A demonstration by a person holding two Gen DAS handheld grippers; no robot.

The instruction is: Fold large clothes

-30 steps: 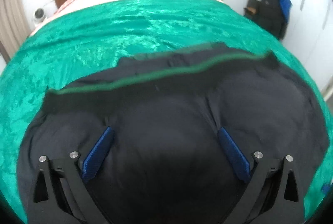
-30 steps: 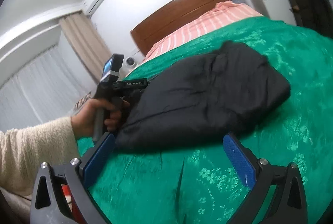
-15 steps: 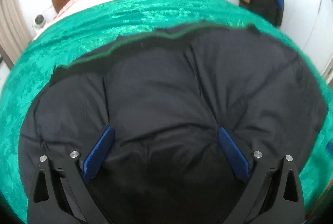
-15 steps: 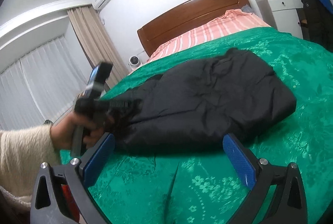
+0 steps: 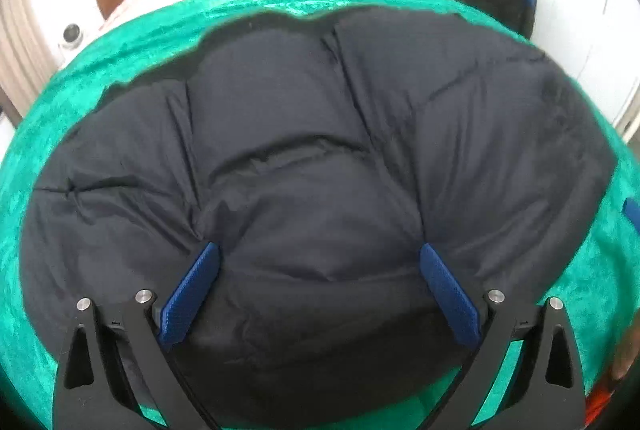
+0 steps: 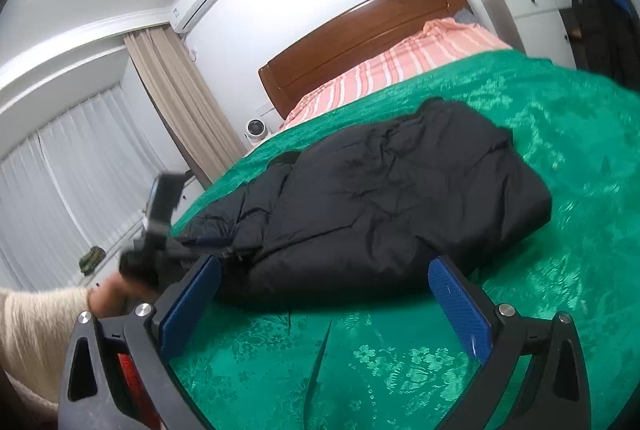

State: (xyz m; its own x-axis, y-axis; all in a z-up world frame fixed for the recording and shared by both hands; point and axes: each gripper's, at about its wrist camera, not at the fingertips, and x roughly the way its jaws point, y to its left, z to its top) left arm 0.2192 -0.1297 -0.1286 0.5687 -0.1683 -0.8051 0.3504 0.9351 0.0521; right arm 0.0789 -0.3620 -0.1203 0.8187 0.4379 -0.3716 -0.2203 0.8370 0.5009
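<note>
Since a second ago the left gripper (image 5: 319,286) has been carried closer over the dark padded jacket (image 5: 312,158), so that the garment now fills nearly all of its view and the jacket's far edge has slid towards the headboard (image 6: 360,34). In the right wrist view the person's hand (image 6: 120,290) and the gripper it holds are seen blurred at the jacket's near-left end.

The left gripper's fingers stand wide apart, with the jacket bulging up between them; nothing is clamped. The right gripper (image 6: 324,294) is likewise spread and empty, held over the green bedspread (image 6: 400,358) just short of the jacket's near edge.

The jacket lies folded into a thick bundle ahead of both tongs. It is judged to be soft, puffy and fairly light, with a smooth shell that may slip. A hold is best taken at a firm hem or corner, pinching all layers together.
</note>
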